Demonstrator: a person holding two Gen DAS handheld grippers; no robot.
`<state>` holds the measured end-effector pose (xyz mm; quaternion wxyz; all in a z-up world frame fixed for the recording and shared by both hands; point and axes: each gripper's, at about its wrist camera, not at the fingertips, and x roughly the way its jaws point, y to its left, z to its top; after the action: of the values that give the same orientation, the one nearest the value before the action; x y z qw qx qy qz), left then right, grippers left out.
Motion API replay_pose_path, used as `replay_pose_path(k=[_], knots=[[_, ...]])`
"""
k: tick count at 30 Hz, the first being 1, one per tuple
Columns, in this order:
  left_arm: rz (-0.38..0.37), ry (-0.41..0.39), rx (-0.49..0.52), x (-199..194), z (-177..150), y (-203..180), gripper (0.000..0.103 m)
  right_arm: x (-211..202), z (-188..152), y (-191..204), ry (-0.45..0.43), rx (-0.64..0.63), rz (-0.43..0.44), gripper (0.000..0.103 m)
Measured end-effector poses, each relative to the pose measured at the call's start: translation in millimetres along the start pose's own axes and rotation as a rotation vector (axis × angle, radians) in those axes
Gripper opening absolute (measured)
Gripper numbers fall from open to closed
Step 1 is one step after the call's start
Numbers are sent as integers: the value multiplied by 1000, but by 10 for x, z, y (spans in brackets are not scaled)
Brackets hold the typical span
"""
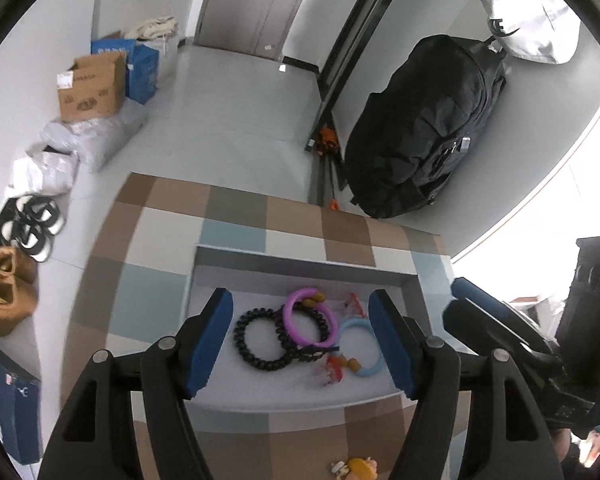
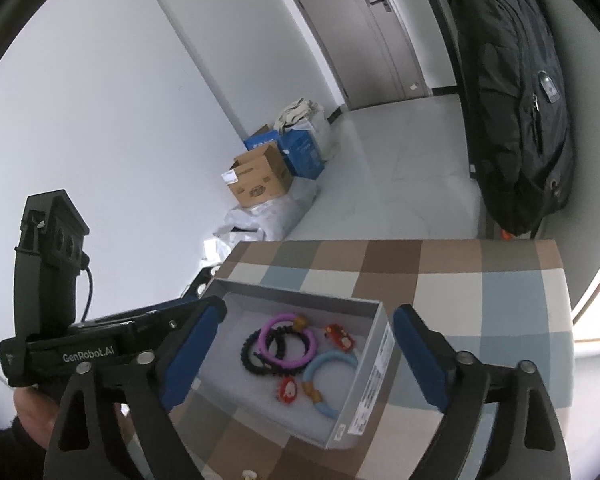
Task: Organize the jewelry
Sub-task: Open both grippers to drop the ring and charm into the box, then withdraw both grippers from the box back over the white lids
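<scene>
The grey box [image 2: 376, 364] sits on the checked surface [image 2: 480, 304] and holds most of the jewelry: a purple ring [image 2: 285, 340], a black coil band [image 2: 255, 354], a blue ring [image 2: 328, 380] and two small red clips [image 2: 340, 336]. One yellow piece [image 1: 358, 468] lies outside the box, near the close edge of the surface.

Both tools are spread wide with nothing between the pads. The left tool [image 1: 302, 340] hangs just over the rings. The right tool [image 2: 310, 360] hangs over the box too.

The rings overlap, so a grab could lift two at once. A low tool could bump the box wall and slide the box. The piece outside could be forgotten.
</scene>
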<state>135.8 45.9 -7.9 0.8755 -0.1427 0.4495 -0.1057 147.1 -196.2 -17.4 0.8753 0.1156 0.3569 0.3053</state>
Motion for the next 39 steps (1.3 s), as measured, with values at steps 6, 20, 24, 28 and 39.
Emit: replay_pose_path(k=[6,20,24,28,39], knots=[[66,-37,-9,-145,-117,-62,66,-139,-86,38,-32,3,0,100],[144,-133,27,-565,-486,-201,84,-505,-425,224,-73,-77,-49,103],[162,-109,34,-557,-686,-187,84,-539,-586,280,-43,-100,-71,103],[177,-97,43,-550,-844,-151,84,-593,-717,327,-25,-112,-78,103],[191,-53,57,-497,-1080,-77,84,-675,-955,394,15,-125,-119,103]])
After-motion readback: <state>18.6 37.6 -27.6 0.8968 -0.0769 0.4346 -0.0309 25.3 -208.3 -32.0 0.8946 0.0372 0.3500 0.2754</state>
